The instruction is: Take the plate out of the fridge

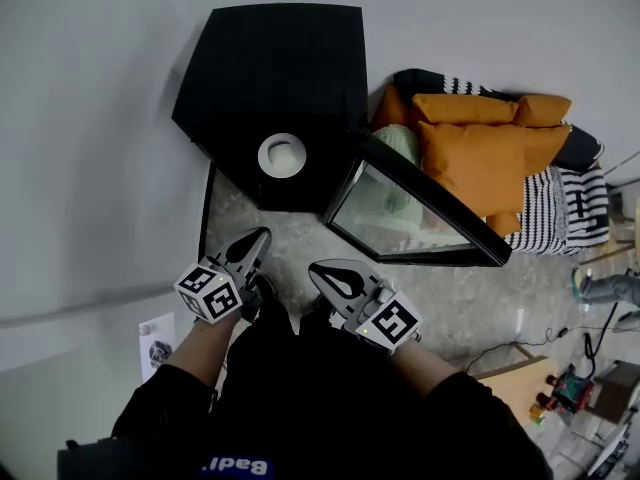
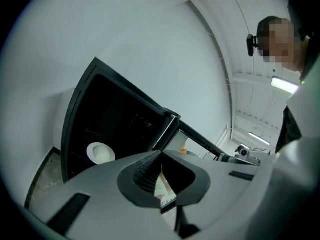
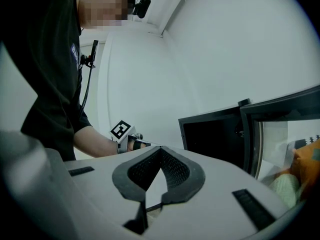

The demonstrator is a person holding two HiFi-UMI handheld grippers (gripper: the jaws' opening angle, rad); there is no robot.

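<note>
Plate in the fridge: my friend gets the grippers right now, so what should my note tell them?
Left gripper: shut, empty, in front of the fridge.
Right gripper: shut, empty, beside the left one.
Plate: white, inside the fridge, not touched by either gripper.
Door: open, swung out to the right.
Done: the door is open.
Left to do: open a gripper, reach in, grip the plate and bring it out.
</note>
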